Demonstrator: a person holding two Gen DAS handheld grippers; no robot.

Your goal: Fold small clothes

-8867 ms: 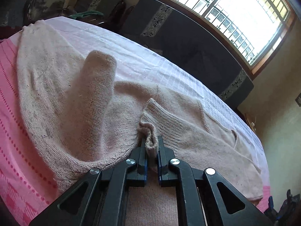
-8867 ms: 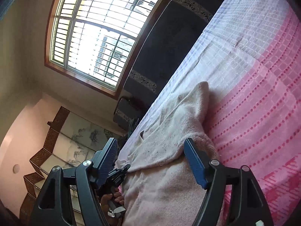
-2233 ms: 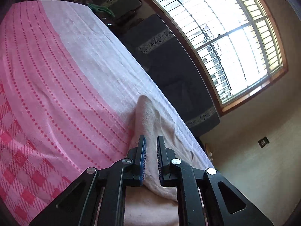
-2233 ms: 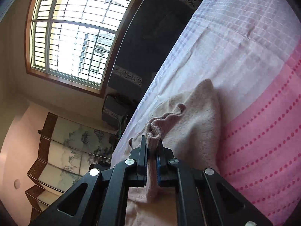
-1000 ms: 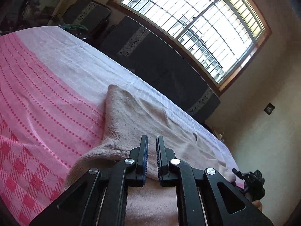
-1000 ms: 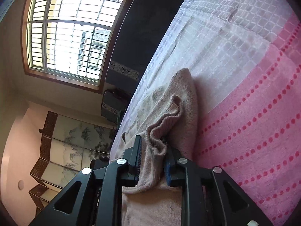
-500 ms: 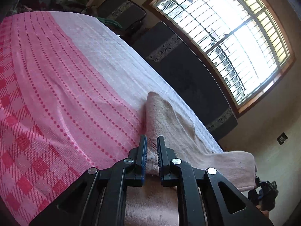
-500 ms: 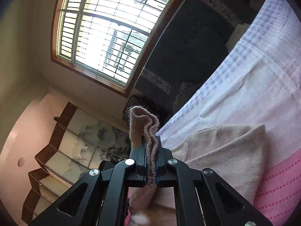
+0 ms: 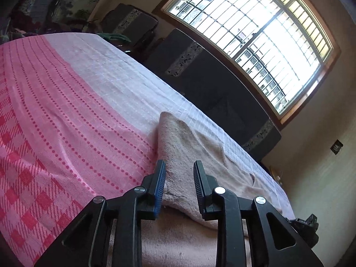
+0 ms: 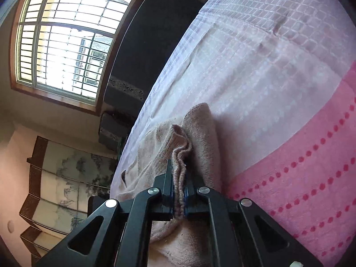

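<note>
A beige knit sweater (image 9: pixel 191 142) lies folded on the pink and white bedspread (image 9: pixel 66 115). My left gripper (image 9: pixel 179 173) is open, its fingers on either side of the sweater's near folded edge, holding nothing. My right gripper (image 10: pixel 178 173) is shut on a bunched ribbed edge of the sweater (image 10: pixel 178 153), low over the folded body of the garment (image 10: pixel 200 133). The right gripper also shows as a dark shape at the far right of the left wrist view (image 9: pixel 307 224).
The bedspread (image 10: pixel 278 89) stretches wide to the sides of the sweater. Dark cushioned seats (image 9: pixel 218 84) line the far edge under a large barred window (image 9: pixel 255 22). A painted folding screen (image 10: pixel 55 184) stands by the wall.
My left gripper has opened and let go of the sweater edge. My right gripper, still shut on the ribbed edge, has come down from raised to low over the folded sweater.
</note>
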